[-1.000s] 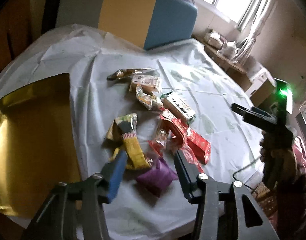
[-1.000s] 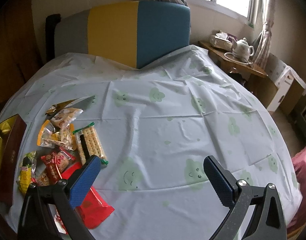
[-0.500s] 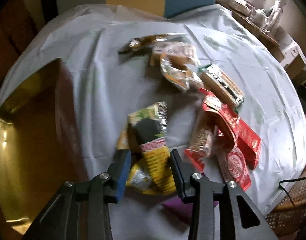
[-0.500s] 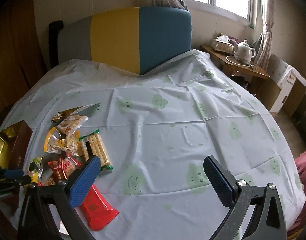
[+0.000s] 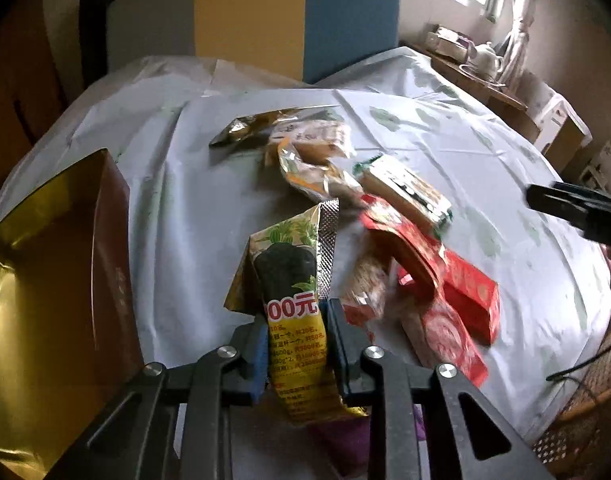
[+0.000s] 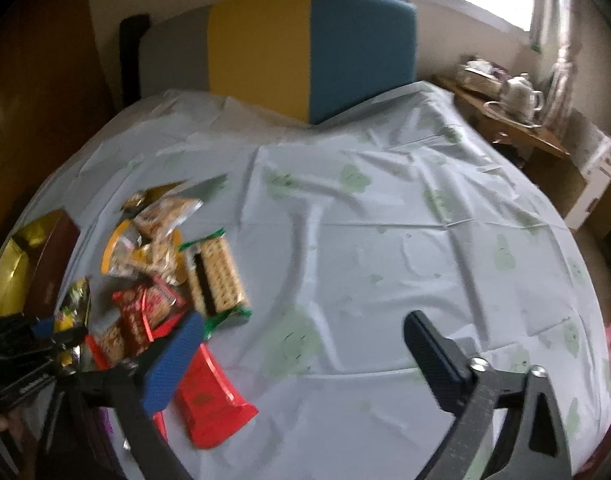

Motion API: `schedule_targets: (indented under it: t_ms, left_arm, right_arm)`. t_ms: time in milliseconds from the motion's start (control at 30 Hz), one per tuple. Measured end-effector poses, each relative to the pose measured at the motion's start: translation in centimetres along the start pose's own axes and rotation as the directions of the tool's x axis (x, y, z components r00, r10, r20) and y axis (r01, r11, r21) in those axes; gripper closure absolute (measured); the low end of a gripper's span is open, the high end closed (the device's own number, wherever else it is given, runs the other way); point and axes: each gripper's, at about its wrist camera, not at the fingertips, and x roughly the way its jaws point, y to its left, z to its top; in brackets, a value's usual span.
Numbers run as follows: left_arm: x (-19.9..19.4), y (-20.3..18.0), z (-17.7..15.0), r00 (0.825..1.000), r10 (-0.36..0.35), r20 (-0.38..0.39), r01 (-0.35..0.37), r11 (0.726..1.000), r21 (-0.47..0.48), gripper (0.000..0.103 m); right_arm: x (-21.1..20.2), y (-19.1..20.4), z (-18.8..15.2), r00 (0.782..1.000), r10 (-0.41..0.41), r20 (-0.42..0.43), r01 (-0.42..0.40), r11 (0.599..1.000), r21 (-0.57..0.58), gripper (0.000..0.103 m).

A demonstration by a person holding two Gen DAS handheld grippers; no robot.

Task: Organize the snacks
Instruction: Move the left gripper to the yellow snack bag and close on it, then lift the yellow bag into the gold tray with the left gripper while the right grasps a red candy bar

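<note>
**Left jaws clenched on yellow snack pack, box at 9 o'clock**

Gold-lined box (image 5: 61,248) sits at 9 o'clock in the left wrist view, open side up, on the desk (image 5: 209,184) with its pale cloth. Just beside it, the left gripper (image 5: 295,332) has its jaws clenched on the lower half of the yellow snack pack (image 5: 295,280); the pack stands nearly upright between the jaws, top seal pointing to 12 o'clock, apparently lifted off the pile.

Handling call: foil pouch, light and soft, slick film. A grip across the flat body looks better than one on the crimped seal; contents probably crush if squeezed hard.

Toward 1–3 o'clock the rest of the pile lies on the cloth: cracker pack (image 5: 409,196), red packs (image 5: 457,292), more wrappers at 12 o'clock. A purple pack (image 5: 345,436) is partly hidden under the gripper.

Right gripper (image 6: 305,356) hangs over bare cloth at 6 o'clock in its own view, jaws released wide, nothing between them. Pile is at its 9 o'clock, the nearest red pack partly behind its left finger.

Likely destination for the pack: the box.
</note>
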Motion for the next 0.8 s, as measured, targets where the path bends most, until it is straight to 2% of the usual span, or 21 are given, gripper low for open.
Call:
schedule_targets:
  t_ms: [67,167,233,433,633,800]
  left_arm:
    - [-0.2,-0.2,-0.9,1.000,-0.017,-0.004,0.017,1.000,-0.019,0.077]
    - [0.5,-0.1,-2.1,1.000,-0.011,-0.013,0.011,1.000,-0.026,0.077]
    - [0.5,-0.5,-2.4,1.000,0.006,0.001,-0.006,1.000,-0.003,0.077]
    - [1.7,-1.0,-2.4,1.000,0.004,0.019,-0.004,1.000,0.000,0.074]
    - [1.6,-0.7,-3.0,0.998,-0.008,0.061,0.008,1.000,0.007,0.074]
    - [1.5,-0.4,-3.2,0.997,-0.027,0.072,0.026,1.000,0.007,0.074]
  right_arm:
    - [0.7,0.6,-0.4,0.999,0.029,-0.044,-0.030,0.999,-0.023,0.031]
    - [1.8,1.6,-1.1,0.993,0.045,-0.108,-0.053,0.996,-0.074,0.044]
    - [2.1,2.3,-1.4,0.991,0.049,-0.128,-0.062,0.993,-0.103,0.047]
    - [3.0,3.4,-2.4,0.983,0.033,-0.178,-0.061,0.987,-0.150,0.048]
    - [3.4,2.6,-1.8,0.980,0.041,-0.196,-0.062,0.993,-0.101,0.050]
    - [3.6,2.4,-1.8,0.973,0.083,-0.215,-0.095,0.994,-0.050,0.050]
